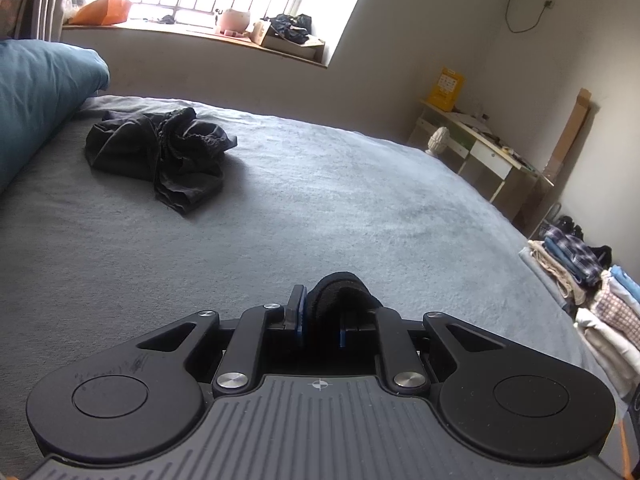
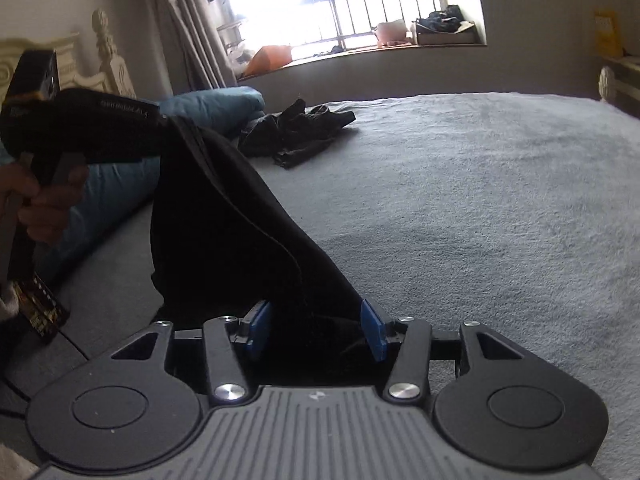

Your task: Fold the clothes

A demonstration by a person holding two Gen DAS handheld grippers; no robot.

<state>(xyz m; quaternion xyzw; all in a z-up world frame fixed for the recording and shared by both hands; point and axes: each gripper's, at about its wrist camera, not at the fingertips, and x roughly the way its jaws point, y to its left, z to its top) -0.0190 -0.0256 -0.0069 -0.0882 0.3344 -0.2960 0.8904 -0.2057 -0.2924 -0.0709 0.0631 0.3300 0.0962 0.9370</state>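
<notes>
A black garment [image 2: 224, 220] hangs stretched over the grey bed [image 2: 460, 200]. In the right wrist view my left gripper [image 2: 166, 120], gripped by a hand [image 2: 40, 200], holds the garment's upper end high at the left. The left wrist view shows that gripper [image 1: 320, 314] shut on a bunched fold of the black cloth [image 1: 340, 290]. My right gripper [image 2: 316, 322] is open. The garment's lower end lies loose between its blue pads [image 2: 374, 330], which stand apart from the cloth.
A second crumpled pile of black clothes [image 1: 160, 156] lies farther up the bed beside a blue duvet [image 1: 36, 96]. Stacks of folded clothes [image 1: 600, 292] sit at the bed's right edge. A desk [image 1: 480, 148] stands by the far wall.
</notes>
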